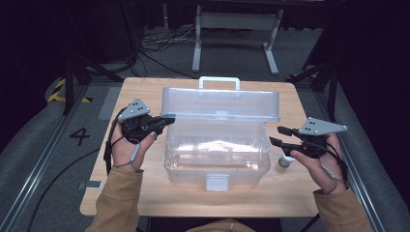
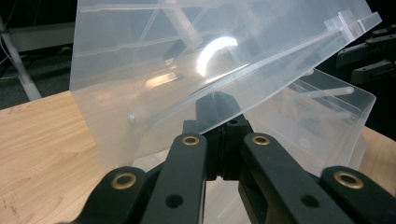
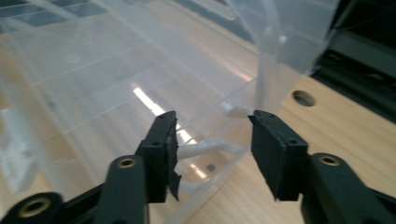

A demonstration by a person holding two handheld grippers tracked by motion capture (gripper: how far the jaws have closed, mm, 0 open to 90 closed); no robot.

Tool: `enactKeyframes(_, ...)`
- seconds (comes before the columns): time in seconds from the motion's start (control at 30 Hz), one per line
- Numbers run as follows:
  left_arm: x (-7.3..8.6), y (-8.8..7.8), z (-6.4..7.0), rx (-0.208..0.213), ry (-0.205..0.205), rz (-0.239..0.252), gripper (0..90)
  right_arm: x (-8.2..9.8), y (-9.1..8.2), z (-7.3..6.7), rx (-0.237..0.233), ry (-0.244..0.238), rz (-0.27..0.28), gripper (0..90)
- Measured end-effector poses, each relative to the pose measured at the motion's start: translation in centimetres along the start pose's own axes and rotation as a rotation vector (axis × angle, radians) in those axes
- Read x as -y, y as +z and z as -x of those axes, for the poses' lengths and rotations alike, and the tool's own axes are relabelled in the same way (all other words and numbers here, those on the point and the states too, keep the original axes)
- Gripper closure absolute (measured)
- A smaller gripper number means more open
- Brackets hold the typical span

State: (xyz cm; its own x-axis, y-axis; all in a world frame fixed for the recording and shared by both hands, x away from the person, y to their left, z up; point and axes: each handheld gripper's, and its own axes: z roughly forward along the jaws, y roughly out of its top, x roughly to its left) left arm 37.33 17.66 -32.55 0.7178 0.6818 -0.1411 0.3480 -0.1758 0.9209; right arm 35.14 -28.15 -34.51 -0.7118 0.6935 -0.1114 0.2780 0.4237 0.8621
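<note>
Worktop [image 1: 145, 193]: one, wooden.
Clear plastic box [image 1: 215, 164]: one, with one hinged lid [image 1: 220, 102], one handle [image 1: 219, 80] on the lid and one latch [image 1: 217, 181] at the front.
Small bottle [image 1: 285, 161]: one, standing just beside the box.
Grippers: two, a left gripper [image 1: 167, 121] and a right gripper [image 1: 278, 136], each with two black jaws.
Hands: two, one on each gripper.

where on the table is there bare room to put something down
Bare wood lies along the near edge of the light wooden table, in front of the clear plastic storage box, and left of it behind the left gripper. The right side is crowded: the right gripper and a small white-capped bottle.
</note>
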Motion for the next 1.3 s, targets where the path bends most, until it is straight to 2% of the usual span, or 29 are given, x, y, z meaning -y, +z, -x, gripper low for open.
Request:
enactKeyframes(0.03, -0.1, 0.0, -0.1, 0.004, 0.000, -0.004, 89.5, 0.0, 0.1, -0.1, 0.021, 0.012, 0.030, 47.6)
enactKeyframes(0.1, -0.2, 0.1, -0.2, 0.005, -0.002, 0.001, 89.5, 0.0, 0.3, -0.2, 0.041, 0.004, 0.108, 48.0)
enactKeyframes(0.13, -0.3, 0.1, -0.2, 0.007, 0.000, 0.000, 89.5, -0.1, 0.6, -0.3, 0.068, 0.026, 0.137, 48.1)
enactKeyframes(0.17, -0.4, 0.2, -0.3, 0.005, -0.004, 0.002, 89.5, -0.1, 0.8, -0.4, 0.090, 0.028, 0.134, 48.6)
enactKeyframes(0.33, -0.7, 0.3, -0.5, 0.017, -0.005, 0.001, 89.1, -0.5, 1.3, -0.4, 0.138, 0.026, 0.115, 47.4)
enactKeyframes(0.4, -0.7, 0.3, -0.6, 0.019, -0.006, 0.003, 88.9, -0.9, 1.5, -0.3, 0.162, 0.056, 0.128, 46.9)
enactKeyframes(0.5, -0.8, 0.3, -0.7, 0.021, -0.004, 0.001, 88.6, -1.5, 1.5, -0.4, 0.182, 0.054, 0.135, 46.4)
enactKeyframes(0.57, -0.8, 0.3, -0.7, 0.024, -0.007, 0.000, 88.4, -1.9, 1.7, -0.5, 0.199, 0.079, 0.151, 43.7)
enactKeyframes(0.67, -0.9, 0.3, -0.7, 0.026, -0.007, -0.001, 88.1, -2.2, 1.9, -0.4, 0.227, 0.081, 0.135, 45.2)
enactKeyframes(0.77, -0.9, 0.3, -0.7, 0.027, -0.010, -0.001, 87.4, -2.6, 2.2, -0.5, 0.237, 0.102, 0.128, 48.0)
enactKeyframes(0.8, -0.9, 0.3, -0.7, 0.028, -0.007, -0.001, 87.3, -2.7, 2.4, -0.5, 0.246, 0.137, 0.137, 48.7)
enactKeyframes(1.0, -0.9, 0.3, -0.7, 0.029, -0.010, -0.001, 87.1, -3.2, 3.2, -0.7, 0.275, 0.138, 0.159, 52.9)
enactKeyframes(1.3, -0.9, 0.3, -0.8, 0.035, -0.014, 0.004, 86.5, -4.2, 3.6, -0.7, 0.351, 0.137, 0.202, 54.6)
